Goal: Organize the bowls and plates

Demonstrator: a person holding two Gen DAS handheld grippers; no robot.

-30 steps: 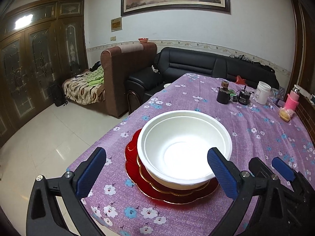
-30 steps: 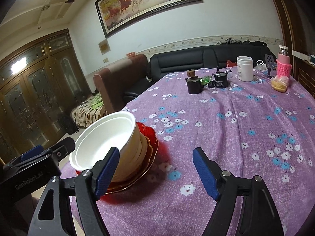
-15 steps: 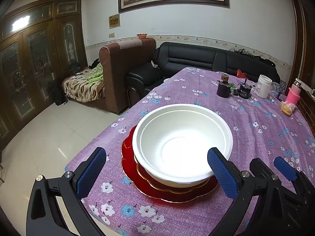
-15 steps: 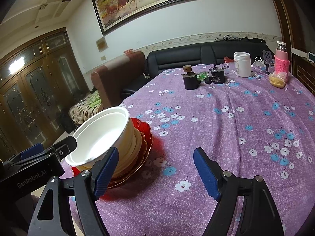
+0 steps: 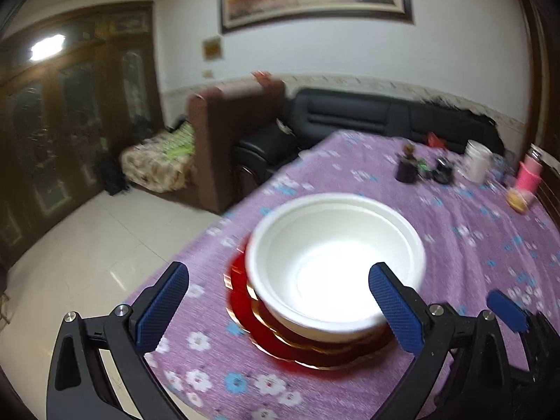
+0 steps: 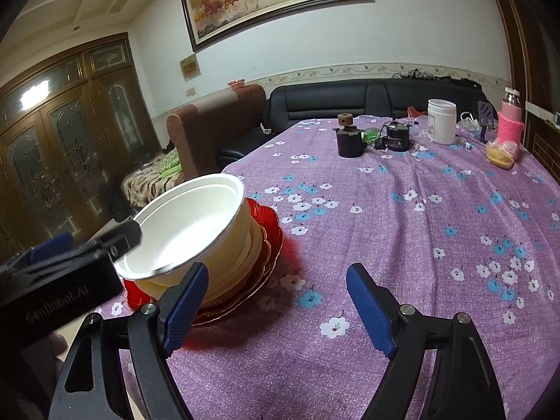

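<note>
A stack of white bowls (image 5: 332, 262) sits on red gold-rimmed plates (image 5: 280, 343) near the front left corner of the purple flowered table (image 5: 472, 245). The stack also shows in the right wrist view, bowls (image 6: 196, 231) on plates (image 6: 266, 241). My left gripper (image 5: 280, 301) is open and empty, hovering just in front of the stack. My right gripper (image 6: 276, 308) is open and empty, above the cloth to the right of the stack. The left gripper's body (image 6: 63, 273) shows at the left of the right wrist view, close to the bowl rim.
At the table's far end stand a dark cup (image 6: 350, 141), a black round device (image 6: 397, 136), a white jar (image 6: 441, 120), a pink sleeved bottle (image 6: 509, 120) and a bagged snack (image 6: 502, 152). The table's left edge drops to a tiled floor (image 5: 87, 238). Sofas (image 6: 350, 105) stand behind.
The left gripper has shifted left and tilted, so the stack sits further right in its blurred view. The right gripper has drawn slightly back. Both stay open; the stack has not moved.
</note>
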